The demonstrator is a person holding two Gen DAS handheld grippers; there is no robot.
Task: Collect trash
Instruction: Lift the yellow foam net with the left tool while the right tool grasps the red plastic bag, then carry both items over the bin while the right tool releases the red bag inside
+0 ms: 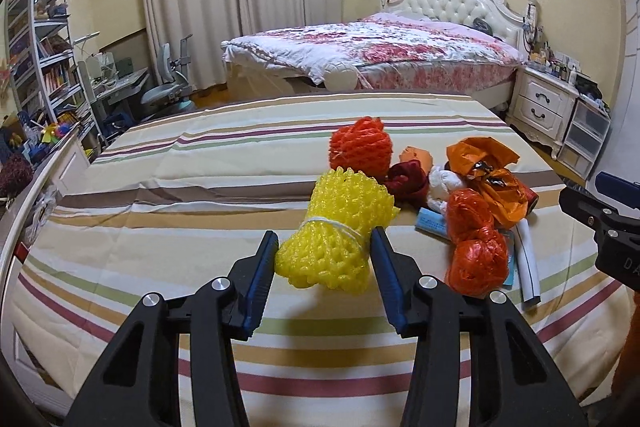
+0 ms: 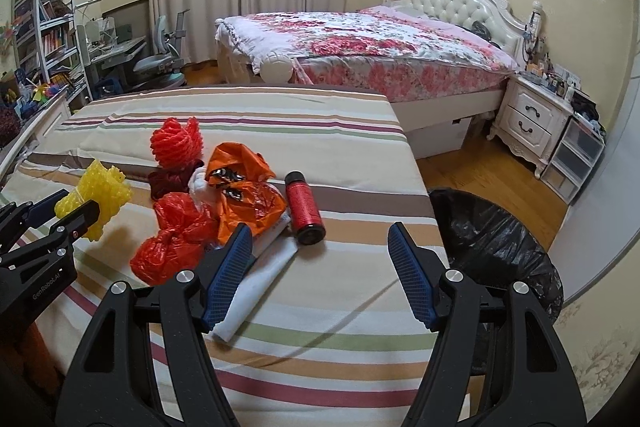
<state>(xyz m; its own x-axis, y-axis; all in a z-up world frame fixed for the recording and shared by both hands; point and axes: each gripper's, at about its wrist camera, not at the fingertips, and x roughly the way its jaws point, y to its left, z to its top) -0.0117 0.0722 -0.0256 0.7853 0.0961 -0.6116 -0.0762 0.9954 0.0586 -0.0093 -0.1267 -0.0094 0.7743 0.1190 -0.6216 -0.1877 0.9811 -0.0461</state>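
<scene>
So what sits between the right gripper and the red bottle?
Only a white folded paper by its left finger; otherwise bare striped sheet up to the red bottle, in the right wrist view.

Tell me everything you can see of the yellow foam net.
The yellow foam net is a soft mesh sleeve bunched into a roll and tied at its waist with pale string. It sits between the left gripper fingers, seemingly raised off the striped sheet, left of the other trash. The pads flank its waist; firm contact is unclear.

l gripper pads squeezing yellow foam net over striped bedsheet, trash pile beside.
</scene>
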